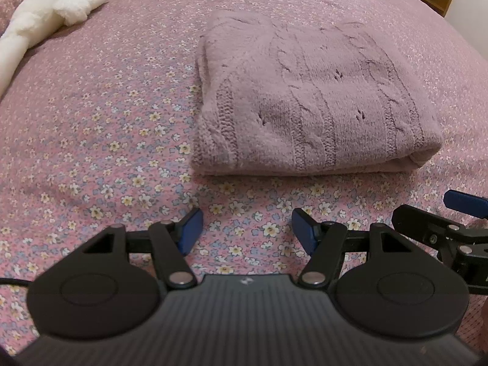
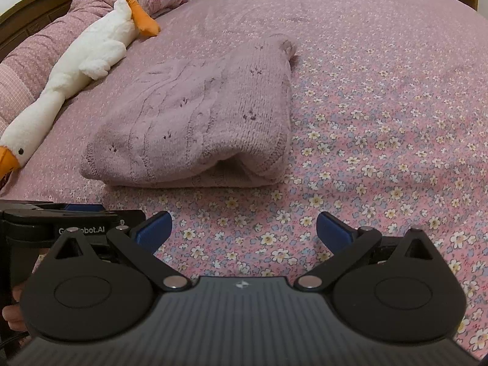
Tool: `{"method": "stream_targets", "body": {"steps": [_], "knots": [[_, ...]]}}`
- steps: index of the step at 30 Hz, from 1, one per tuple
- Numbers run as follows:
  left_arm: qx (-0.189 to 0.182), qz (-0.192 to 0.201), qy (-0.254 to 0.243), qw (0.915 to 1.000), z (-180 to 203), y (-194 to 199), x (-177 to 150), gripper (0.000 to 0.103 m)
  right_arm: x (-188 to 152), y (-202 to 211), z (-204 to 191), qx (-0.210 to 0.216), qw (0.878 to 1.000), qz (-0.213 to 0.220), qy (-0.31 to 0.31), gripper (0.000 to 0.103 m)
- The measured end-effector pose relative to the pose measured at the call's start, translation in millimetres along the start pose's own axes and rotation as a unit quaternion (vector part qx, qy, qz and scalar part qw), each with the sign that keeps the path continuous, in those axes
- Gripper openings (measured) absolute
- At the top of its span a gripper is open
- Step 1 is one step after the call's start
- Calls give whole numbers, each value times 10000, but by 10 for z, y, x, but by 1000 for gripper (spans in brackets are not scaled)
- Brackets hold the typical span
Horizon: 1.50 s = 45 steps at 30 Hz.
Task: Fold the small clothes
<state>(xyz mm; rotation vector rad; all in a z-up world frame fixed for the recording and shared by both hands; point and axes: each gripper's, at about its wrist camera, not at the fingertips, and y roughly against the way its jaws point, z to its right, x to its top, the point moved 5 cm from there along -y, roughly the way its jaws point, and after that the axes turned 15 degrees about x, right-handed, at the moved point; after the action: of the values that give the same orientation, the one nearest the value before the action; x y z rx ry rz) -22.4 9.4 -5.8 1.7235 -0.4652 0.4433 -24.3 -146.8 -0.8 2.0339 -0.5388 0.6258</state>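
Two views show the same bed, and both say that the folding is nearly finished or finished. From the left wrist view, the left gripper stands with its blue pads apart and nothing between them, only the flowered bedsheet under the gap. The pink knitted sweater lies just ahead of it as a compact, thick rectangle, with its rounded fold edge toward the camera and its layers stacked. It rests around the middle of the bed, apart from the gripper. A white plush goose lies toward the far left corner of the bed, well away from the sweater. At the right edge of this view a part of the right gripper comes in, close beside the left one. From the right wrist view, the right gripper is also wide, empty, and held over bare bedsheet. The sweater lies ahead and to the left, and here one fold looks a little loose: at the near right corner a layer bulges up and leaves a dark opening. The goose stretches along the left edge of the bed, near a rolled quilt. My judgement is that the folds are made and only some pressing flat remains, if anything. I see no other small clothes waiting on the bed.
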Motion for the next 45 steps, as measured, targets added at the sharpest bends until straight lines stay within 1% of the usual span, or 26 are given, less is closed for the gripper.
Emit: {"method": "stream_targets", "body": {"steps": [45], "knots": [[44,17,-35,10000,14,1,-23,66,-5,0,6,15,10000,7,-4,103]]}}
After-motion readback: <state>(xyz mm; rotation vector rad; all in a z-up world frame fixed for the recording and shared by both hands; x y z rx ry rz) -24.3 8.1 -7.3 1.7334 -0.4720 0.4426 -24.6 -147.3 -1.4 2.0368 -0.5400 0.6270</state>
